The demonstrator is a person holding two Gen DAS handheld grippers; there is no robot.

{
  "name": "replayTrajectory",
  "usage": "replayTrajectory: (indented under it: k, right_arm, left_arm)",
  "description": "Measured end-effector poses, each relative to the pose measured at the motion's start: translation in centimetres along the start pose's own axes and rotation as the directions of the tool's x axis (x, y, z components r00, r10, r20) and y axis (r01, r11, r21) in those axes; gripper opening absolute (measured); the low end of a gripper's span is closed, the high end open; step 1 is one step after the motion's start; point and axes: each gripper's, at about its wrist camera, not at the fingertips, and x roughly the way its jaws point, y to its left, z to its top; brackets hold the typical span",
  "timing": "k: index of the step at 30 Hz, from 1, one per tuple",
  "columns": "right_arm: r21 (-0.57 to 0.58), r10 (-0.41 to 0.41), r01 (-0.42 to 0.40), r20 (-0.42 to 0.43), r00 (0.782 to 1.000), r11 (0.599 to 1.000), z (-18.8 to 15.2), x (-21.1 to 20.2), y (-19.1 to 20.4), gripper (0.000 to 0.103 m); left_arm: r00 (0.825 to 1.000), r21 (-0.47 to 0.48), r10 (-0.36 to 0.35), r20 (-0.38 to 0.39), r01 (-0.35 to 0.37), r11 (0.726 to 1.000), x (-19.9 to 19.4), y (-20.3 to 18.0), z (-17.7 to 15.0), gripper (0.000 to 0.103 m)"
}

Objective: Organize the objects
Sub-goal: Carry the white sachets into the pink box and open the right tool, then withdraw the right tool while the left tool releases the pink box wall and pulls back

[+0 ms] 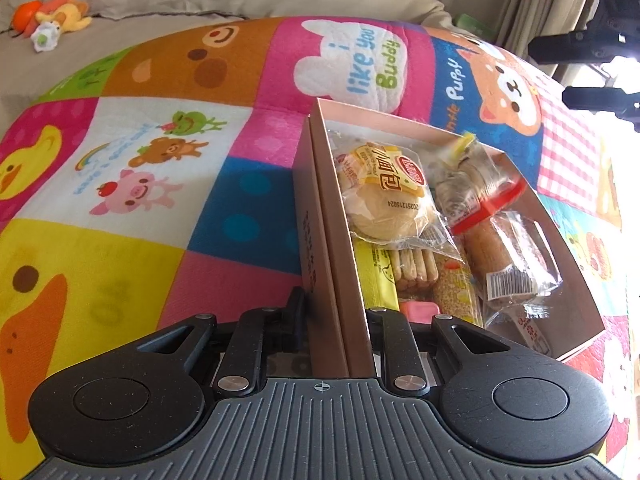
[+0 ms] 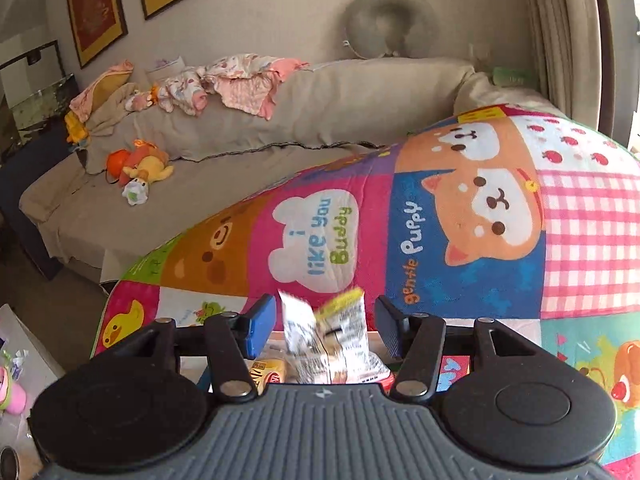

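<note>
Pinching the near wall of the cardboard box [image 1: 340, 240], the left tongs [image 1: 336, 312] hold it steady on the patchwork blanket [image 1: 160, 160]. The right tongs [image 2: 326, 326] are spread, and a blurred snack packet [image 2: 328, 344] sits loose between the pads, above the box, touching neither. Inside the box already lie a bread bun [image 1: 384, 196], a wrapped cake roll [image 1: 508, 256] and biscuits [image 1: 412, 272]. I judge the packing nearly finished; beside the box no snack remains visible.
</note>
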Motion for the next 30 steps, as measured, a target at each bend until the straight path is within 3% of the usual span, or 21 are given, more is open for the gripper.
replayTrajectory:
  k: [5,10,13,19,22,23,24,25,27,28,30]
  right_arm:
    - [-0.02,-0.026,0.026,-0.032,0.999,0.999,-1.9,0.7,-1.1,0.062]
    - [-0.219,-0.1,0.101,0.014,0.995,0.97,-6.5,-2.3,-1.7,0.079]
    - [-0.308,-0.095,0.087,-0.011,0.995,0.947,-10.1,-4.4,-2.4,0.08]
    - [-0.224,-0.031,0.017,-0.062,0.998,0.975,-15.6,-6.5,-5.5,0.08]
    - [-0.193,-0.072,0.059,-0.057,0.996,0.979,-17.3,-5.6,-6.5,0.079]
    - [-0.178,-0.09,0.08,-0.052,0.995,0.981,-17.5,-5.1,-6.8,0.079]
    - [-0.155,-0.125,0.117,-0.041,0.991,0.981,-17.5,-4.5,-7.2,0.079]
    - [-0.142,-0.156,0.15,-0.028,0.987,0.978,-17.3,-3.9,-7.6,0.081]
    - [-0.103,-0.157,0.155,-0.007,0.988,0.983,-17.1,-3.2,-8.3,0.081]
    - [-0.094,-0.171,0.171,0.006,0.985,0.981,-17.1,-2.9,-8.4,0.081]
    - [-0.102,-0.193,0.195,0.029,0.981,0.976,-17.4,-2.5,-8.3,0.081]
  left_arm:
    - [1.0,0.0,-0.002,0.001,0.002,1.0,0.0,0.0,0.0,0.022]
    - [1.0,0.015,0.01,0.001,-0.011,1.0,0.0,-0.3,0.1,0.022]
    - [1.0,0.054,0.017,0.004,-0.018,0.998,0.1,-0.8,0.1,0.021]
    - [0.999,0.164,-0.025,-0.021,0.028,0.986,2.7,-4.8,1.6,0.02]
    - [0.999,0.207,-0.044,-0.007,0.045,0.977,5.0,-7.6,3.2,0.017]
    - [1.0,0.234,-0.008,0.017,0.004,0.972,5.5,-8.4,3.5,0.018]
    - [0.998,0.271,0.042,0.047,-0.054,0.961,6.1,-9.0,3.6,0.027]
    - [0.995,0.29,0.079,0.064,-0.094,0.953,6.6,-9.0,3.6,0.044]
    - [0.996,0.247,0.027,0.081,-0.046,0.968,7.0,-7.8,3.8,0.058]
    - [0.997,0.224,-0.002,0.078,-0.015,0.975,7.1,-7.2,4.0,0.059]
    - [0.997,0.208,0.028,0.076,-0.043,0.977,7.0,-7.2,4.2,0.051]
